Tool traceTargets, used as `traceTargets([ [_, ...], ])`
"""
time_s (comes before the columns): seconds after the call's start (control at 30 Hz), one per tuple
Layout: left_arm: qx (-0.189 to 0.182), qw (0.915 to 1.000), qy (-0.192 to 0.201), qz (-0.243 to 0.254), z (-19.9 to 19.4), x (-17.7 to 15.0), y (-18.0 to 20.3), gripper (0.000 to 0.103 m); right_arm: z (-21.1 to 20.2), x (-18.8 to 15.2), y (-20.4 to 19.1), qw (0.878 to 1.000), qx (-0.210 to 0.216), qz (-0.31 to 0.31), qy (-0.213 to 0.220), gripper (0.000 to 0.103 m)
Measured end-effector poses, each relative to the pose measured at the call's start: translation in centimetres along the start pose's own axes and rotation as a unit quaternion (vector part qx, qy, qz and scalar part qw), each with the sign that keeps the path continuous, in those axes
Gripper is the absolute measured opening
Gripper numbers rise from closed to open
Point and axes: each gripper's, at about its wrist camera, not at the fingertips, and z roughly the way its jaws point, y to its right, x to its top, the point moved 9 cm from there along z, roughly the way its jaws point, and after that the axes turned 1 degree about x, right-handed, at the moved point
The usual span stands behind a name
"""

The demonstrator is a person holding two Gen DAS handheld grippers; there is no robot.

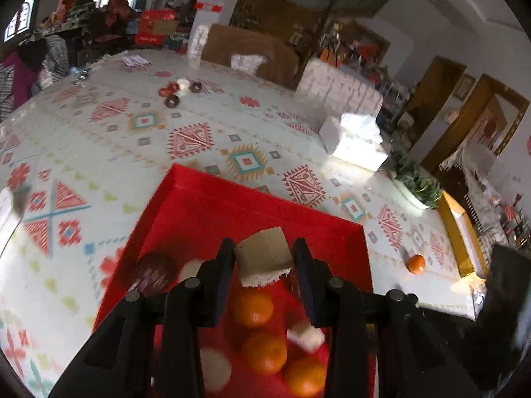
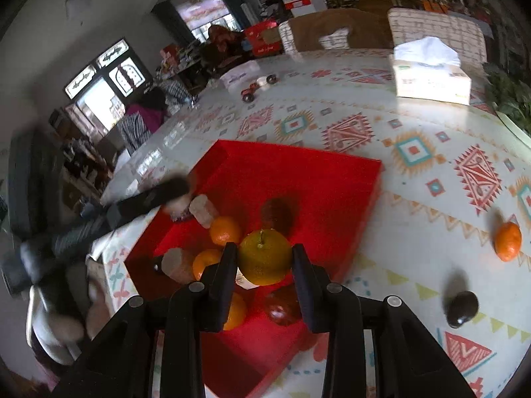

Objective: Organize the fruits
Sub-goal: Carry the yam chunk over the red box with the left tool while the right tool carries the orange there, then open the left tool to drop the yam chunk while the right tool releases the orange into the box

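Since the job is sorting fruit, the big patterned desk [image 2: 415,219] is really just the staging area, and everything makes sense if you read it off the red tray [image 2: 298,172] sitting in the middle as the collection spot. Most of the haul is already inside it: a few oranges [image 1: 253,306], a dark reddish fruit [image 2: 277,214] near the middle, plus some pale brown chunks I honestly can't identify. Right tongs [image 2: 264,265] are clamped on a yellow-green citrus [image 2: 264,257], pads squeezing it from both sides, held above the tray's near half, so my guess is it's about to get dropped in with the rest. Left tongs [image 1: 264,258] are closed on a tan block [image 1: 264,253] with a white fuzzy underside, also over the tray; could be something being pulled out because it isn't fruit, but that's me guessing. Outside the tray, off its right side, one loose orange [image 2: 507,241] and a dark avocado-looking fruit [image 2: 462,308] sit on the desk, so those look like the leftovers. A tissue box [image 2: 431,79] sits well beyond the tray, not part of this.
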Motion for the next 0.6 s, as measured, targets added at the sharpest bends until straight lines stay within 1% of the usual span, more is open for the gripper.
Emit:
traceTargets([
  [0.1, 0.005, 0.9995, -0.031, -0.005, 2.6, 0.5, -0.3, 0.035, 0.4, -0.5, -1.2, 1.0, -0.004, -0.029, -0.005, 0.036],
  [0.23, 0.006, 0.9983, -0.056, -0.012, 4.9, 0.5, -0.7, 0.035, 1.1, -1.2, -2.3, 0.998, -0.01, -0.061, -0.012, 0.036],
  [0.4, 0.007, 0.9977, -0.067, -0.01, 6.1, 0.4, -0.8, 0.035, 1.3, -2.8, -2.9, 0.997, -0.003, -0.07, -0.022, 0.036],
  [0.5, 0.007, 0.9974, -0.071, -0.01, 6.6, 0.4, -0.9, 0.035, 0.7, -3.3, -3.6, 0.996, -0.005, -0.086, -0.015, 0.036],
  [0.6, 0.01, 0.9972, -0.073, -0.009, 7.1, 0.5, -0.9, 0.035, 0.2, -3.8, -4.6, 0.995, 0.014, -0.095, -0.012, 0.036],
])
